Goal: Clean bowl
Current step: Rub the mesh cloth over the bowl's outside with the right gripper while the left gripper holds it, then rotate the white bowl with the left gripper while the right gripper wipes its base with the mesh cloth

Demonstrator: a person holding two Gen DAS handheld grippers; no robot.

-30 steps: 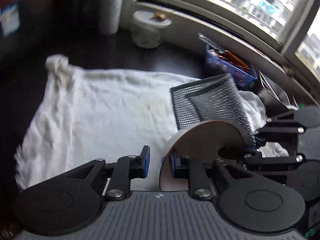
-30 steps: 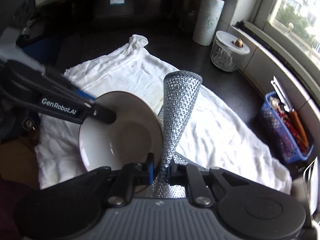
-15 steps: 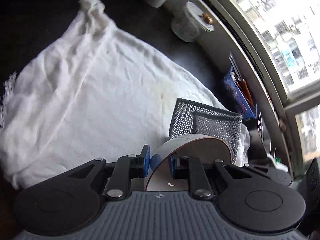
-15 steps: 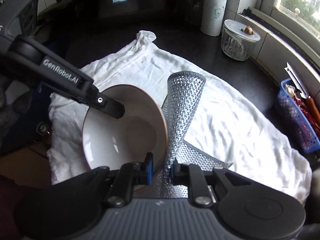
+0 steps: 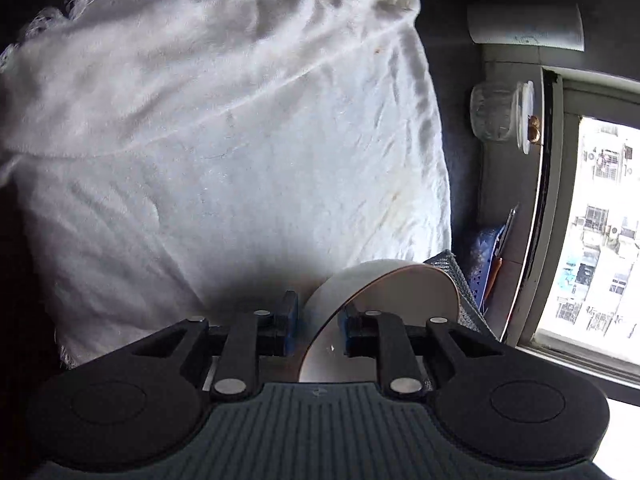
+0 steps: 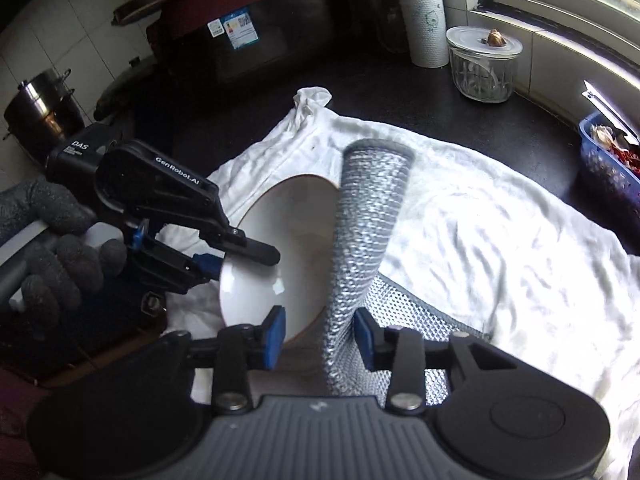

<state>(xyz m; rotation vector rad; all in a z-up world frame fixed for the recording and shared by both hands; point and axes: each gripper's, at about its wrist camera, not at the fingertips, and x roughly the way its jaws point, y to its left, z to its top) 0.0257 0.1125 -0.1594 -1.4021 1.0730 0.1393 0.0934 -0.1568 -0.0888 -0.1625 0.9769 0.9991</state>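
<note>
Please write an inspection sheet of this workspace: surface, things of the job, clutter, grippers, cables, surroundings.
Surface: dark counter under a wrinkled white towel.
Job's things: white bowl, tilted above the towel; silver mesh cloth beside it.
Clutter: glass jar, paper roll, blue basket, steel pot.
Grippers: left gripper shut on the bowl's rim; right gripper jaws have just been opening, mesh cloth between them, pads apart from it.
Cables: nothing seen.
Surroundings: window, tiled wall.

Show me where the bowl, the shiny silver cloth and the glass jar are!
bowl (image 6: 288, 240): right wrist view, on its white inside.
silver scrubbing cloth (image 6: 368, 216): right wrist view, on its upright rolled part.
glass jar (image 6: 482, 76): right wrist view, on its clear side wall.
</note>
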